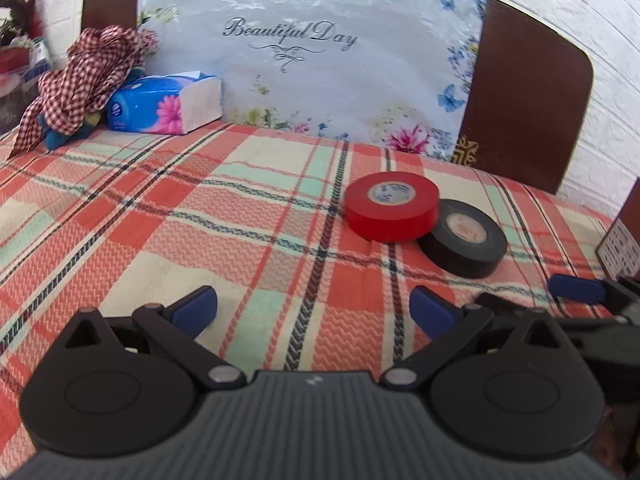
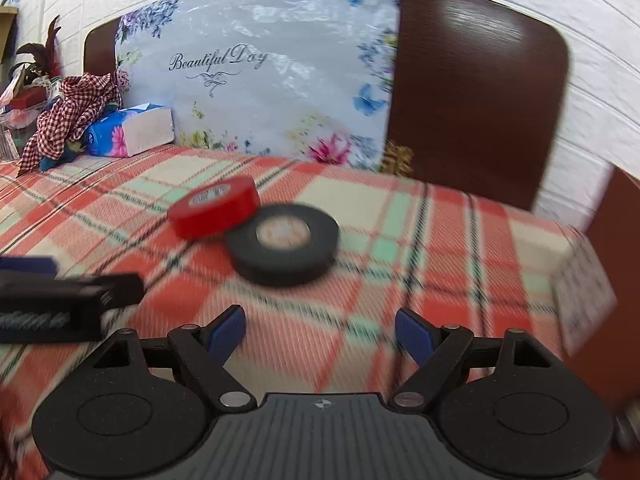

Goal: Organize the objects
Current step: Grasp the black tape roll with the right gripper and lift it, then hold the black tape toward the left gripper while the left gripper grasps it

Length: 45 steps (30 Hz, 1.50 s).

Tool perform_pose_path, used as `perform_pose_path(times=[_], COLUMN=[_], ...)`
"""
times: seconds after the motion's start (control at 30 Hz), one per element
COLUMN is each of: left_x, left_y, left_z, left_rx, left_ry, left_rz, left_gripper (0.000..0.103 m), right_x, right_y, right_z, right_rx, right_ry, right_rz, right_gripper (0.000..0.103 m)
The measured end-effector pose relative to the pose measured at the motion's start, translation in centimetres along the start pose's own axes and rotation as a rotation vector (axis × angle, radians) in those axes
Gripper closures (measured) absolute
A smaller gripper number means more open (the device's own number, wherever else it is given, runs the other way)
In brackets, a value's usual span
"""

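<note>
Both my tools released: left tool [image 1: 314,312], right tool [image 2: 320,332]. Red tape roll [image 1: 391,205] leans on black tape roll [image 1: 464,237], mid-bed on plaid bedspread [image 1: 200,220], ahead of my right tool: likely first pick.

From my left wrist camera, the left gripper [image 1: 313,310] sits with its blue-padded fingers [image 1: 195,309] spread wide, nothing between them, over the plaid tablecloth [image 1: 224,232]. Ahead and to the right of my right finger lies a red tape roll [image 1: 391,205], flat, with a black tape roll [image 1: 464,237] touching its right side; I think the red one overlaps its edge slightly. Far ahead left of my left finger, a blue tissue pack [image 1: 166,104] rests beside a crumpled checked cloth [image 1: 82,80]. The right gripper [image 1: 592,292] pokes in at the right edge.
</note>
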State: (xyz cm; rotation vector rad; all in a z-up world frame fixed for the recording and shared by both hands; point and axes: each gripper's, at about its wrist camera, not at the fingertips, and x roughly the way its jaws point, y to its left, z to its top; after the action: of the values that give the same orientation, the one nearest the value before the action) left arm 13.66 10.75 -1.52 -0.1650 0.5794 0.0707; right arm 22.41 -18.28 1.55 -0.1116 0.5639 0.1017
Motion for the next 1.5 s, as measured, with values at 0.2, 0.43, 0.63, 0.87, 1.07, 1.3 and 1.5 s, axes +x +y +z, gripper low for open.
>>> perform_pose_path(times=[0.2,0.43,0.63,0.87,1.07,1.3,1.5], left_x=[0.2,0.3,0.5,0.5,-2.9,-9.9,-10.2], left_y=[-0.1,-0.3,-0.8,-2.0,-5.8,-17.4,-22.5], left_z=[0.0,0.0,-0.2,-0.4,-1.7,-4.4,-5.5], left_rx=[0.005,0.022,0.055,0.121,0.229,0.413,0.44], left_ry=[-0.006,0.0,0.011,0.031,0.084,0.207,0.364], left_rz=[0.0,0.019,0.044,0.09,0.002,-0.465,-0.577], left_gripper=[0.0,0.0,0.0,0.0,0.005,0.015,0.021], right_x=[4.1,2.8,-3.6,-14.0,-18.5,-19.8,-19.6], right_y=[0.4,0.7,-1.5,-3.2,-7.8,-8.2,-9.0], right_z=[2.6,2.0,-2.3,-9.2,-12.4,-13.6,-13.9], right_rx=[-0.016,-0.022,0.027,0.027,0.138,0.14,0.181], right_ry=[0.008,0.005,0.036,0.065,0.07,0.054,0.041], right_rz=[0.056,0.048,0.025,-0.026,-0.279,-0.281,-0.25], right_gripper=[0.017,0.027,0.027,0.027,0.021,0.019,0.02])
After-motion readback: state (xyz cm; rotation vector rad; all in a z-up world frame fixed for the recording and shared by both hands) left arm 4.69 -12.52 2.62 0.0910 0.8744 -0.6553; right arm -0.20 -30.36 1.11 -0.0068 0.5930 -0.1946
